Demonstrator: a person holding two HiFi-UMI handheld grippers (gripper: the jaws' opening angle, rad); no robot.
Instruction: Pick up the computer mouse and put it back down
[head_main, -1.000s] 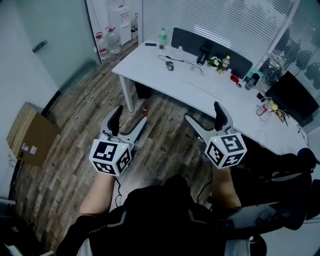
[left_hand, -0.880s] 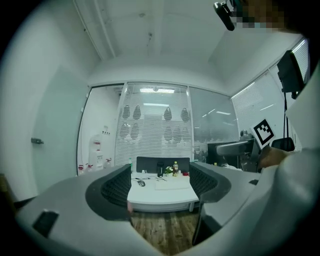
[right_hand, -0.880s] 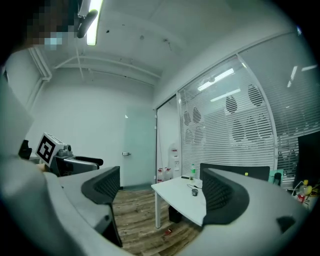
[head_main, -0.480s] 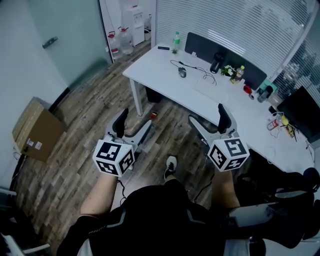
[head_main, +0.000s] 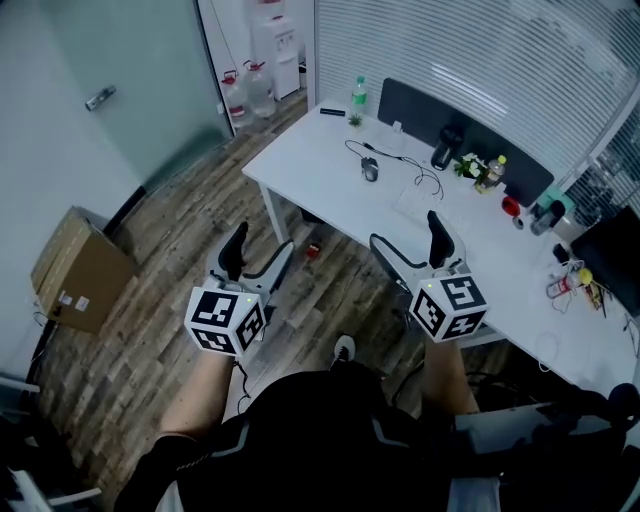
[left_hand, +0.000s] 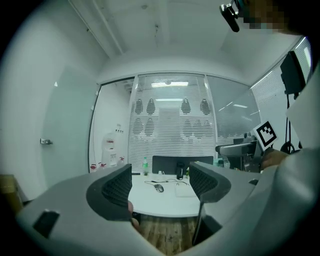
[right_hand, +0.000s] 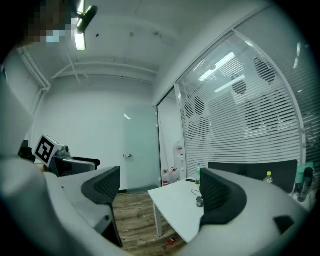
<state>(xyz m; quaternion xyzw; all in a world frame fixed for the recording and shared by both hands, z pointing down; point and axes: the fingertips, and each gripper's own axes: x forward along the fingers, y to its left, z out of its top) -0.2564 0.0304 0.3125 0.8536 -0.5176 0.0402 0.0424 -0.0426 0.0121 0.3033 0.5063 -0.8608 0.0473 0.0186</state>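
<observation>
The dark computer mouse (head_main: 370, 171) lies on the white desk (head_main: 320, 175), its cable trailing toward the back. It also shows small and far off in the left gripper view as the mouse (left_hand: 159, 188) and in the right gripper view as the mouse (right_hand: 199, 201). Both grippers hang over the wooden floor, well short of the desk. My left gripper (head_main: 259, 250) is open and holds nothing. My right gripper (head_main: 408, 238) is open too, its jaws wide apart, near the desk's front edge.
A white keyboard (head_main: 420, 205) lies right of the mouse. A green bottle (head_main: 359, 90), a black divider panel (head_main: 470, 125) and small items stand along the desk's back. A cardboard box (head_main: 75, 268) sits at the left wall, water jugs (head_main: 250, 92) by the glass door (head_main: 110, 90).
The whole view has shifted toward the desk, which now lies closer and more central. Both grippers travelled with it and stayed open. A shoe has come into view below.
</observation>
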